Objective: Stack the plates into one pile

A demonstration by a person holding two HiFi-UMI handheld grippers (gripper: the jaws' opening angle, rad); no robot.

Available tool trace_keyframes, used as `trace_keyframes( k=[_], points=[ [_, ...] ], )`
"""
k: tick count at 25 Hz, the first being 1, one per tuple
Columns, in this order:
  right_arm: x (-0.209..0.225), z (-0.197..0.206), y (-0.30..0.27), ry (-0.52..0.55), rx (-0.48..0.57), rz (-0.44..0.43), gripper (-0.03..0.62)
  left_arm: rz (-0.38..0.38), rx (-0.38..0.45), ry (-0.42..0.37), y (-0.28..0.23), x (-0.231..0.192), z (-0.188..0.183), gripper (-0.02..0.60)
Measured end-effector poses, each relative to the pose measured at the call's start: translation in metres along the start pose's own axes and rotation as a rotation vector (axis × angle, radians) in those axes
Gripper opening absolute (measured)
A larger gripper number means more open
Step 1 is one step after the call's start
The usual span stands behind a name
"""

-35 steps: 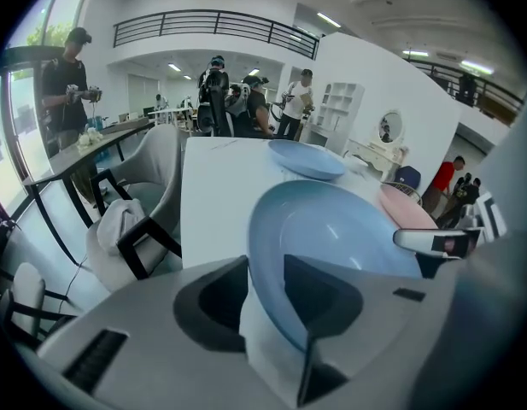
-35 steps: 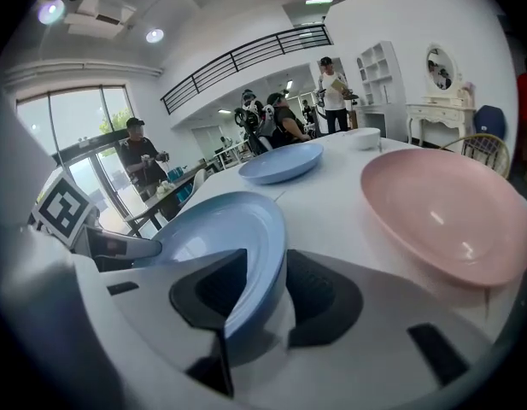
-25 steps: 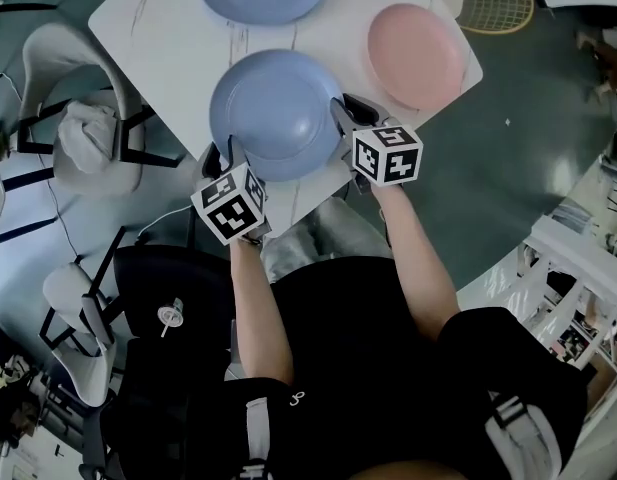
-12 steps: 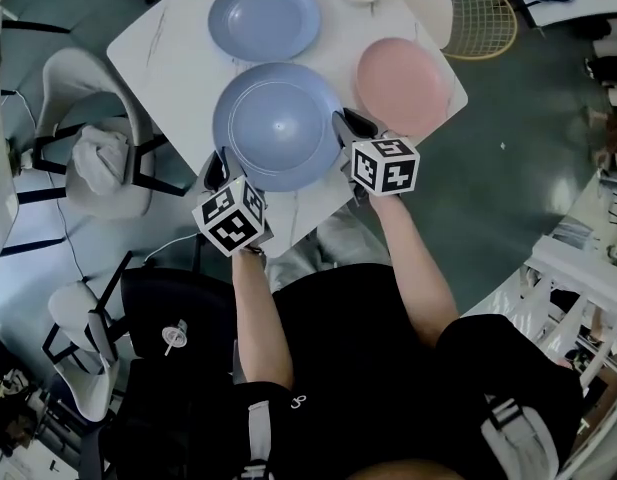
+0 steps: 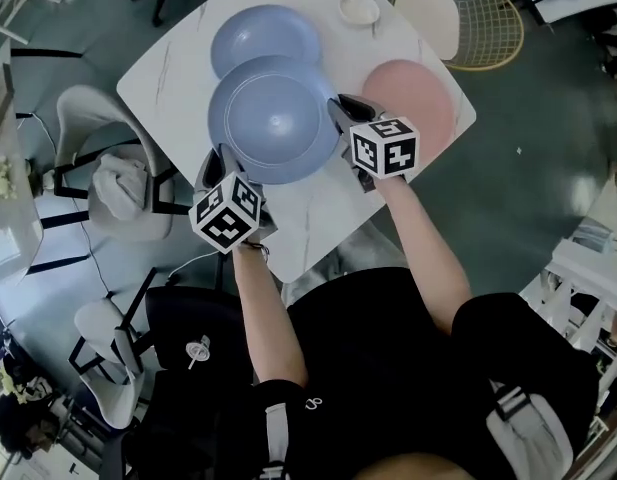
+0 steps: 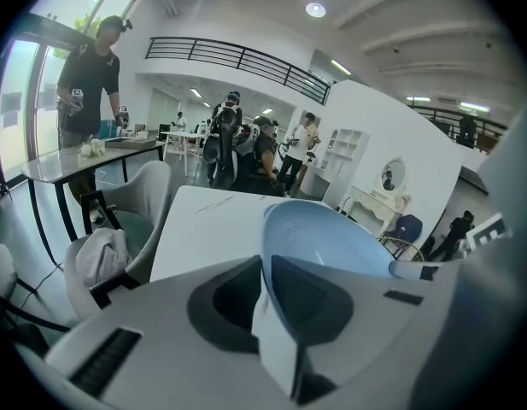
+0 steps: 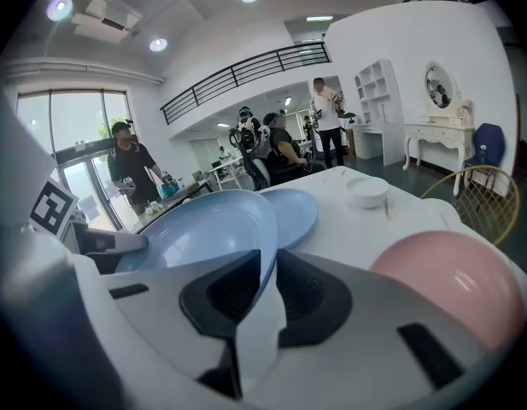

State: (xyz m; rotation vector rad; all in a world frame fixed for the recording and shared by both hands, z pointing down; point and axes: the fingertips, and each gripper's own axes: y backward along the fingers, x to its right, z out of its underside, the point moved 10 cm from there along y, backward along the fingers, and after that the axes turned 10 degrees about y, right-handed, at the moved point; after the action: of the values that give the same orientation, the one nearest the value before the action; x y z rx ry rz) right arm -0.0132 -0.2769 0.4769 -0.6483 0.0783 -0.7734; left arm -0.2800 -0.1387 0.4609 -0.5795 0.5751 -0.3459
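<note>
A large blue plate hangs a little above the white table, held by its rim on two sides. My left gripper is shut on its near-left rim. On the right rim my right gripper is shut as well. Both pairs of jaws have just been closing on that rim. The held plate overlaps the near edge of a second blue plate lying flat at the back. A pink plate lies on the table to the right, beside my right gripper.
A small white dish sits at the table's far corner. A white chair with a cloth on it stands left of the table, another white chair and a wire basket beyond the far right. Several people stand in the background.
The large blue plate has risen off the table in both grippers and moved toward the far blue plate, now overlapping its near edge. The left jaws closed on the rim.
</note>
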Motion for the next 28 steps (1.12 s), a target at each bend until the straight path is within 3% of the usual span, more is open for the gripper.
trace_keyframes(
  k=[6, 15, 28],
  points=[
    [0.023, -0.031, -0.030, 0.020, -0.008, -0.011, 0.054, 0.001, 0.012, -0.005, -0.031, 0.016, -0.027, 0.055],
    [0.060, -0.070, -0.090, 0.060, -0.042, -0.010, 0.054, -0.014, -0.040, -0.039, -0.103, 0.025, -0.052, 0.068],
    [0.092, -0.076, -0.142, 0.087, -0.118, -0.024, 0.079, -0.007, -0.105, -0.051, -0.165, 0.028, -0.064, 0.075]
  ],
)
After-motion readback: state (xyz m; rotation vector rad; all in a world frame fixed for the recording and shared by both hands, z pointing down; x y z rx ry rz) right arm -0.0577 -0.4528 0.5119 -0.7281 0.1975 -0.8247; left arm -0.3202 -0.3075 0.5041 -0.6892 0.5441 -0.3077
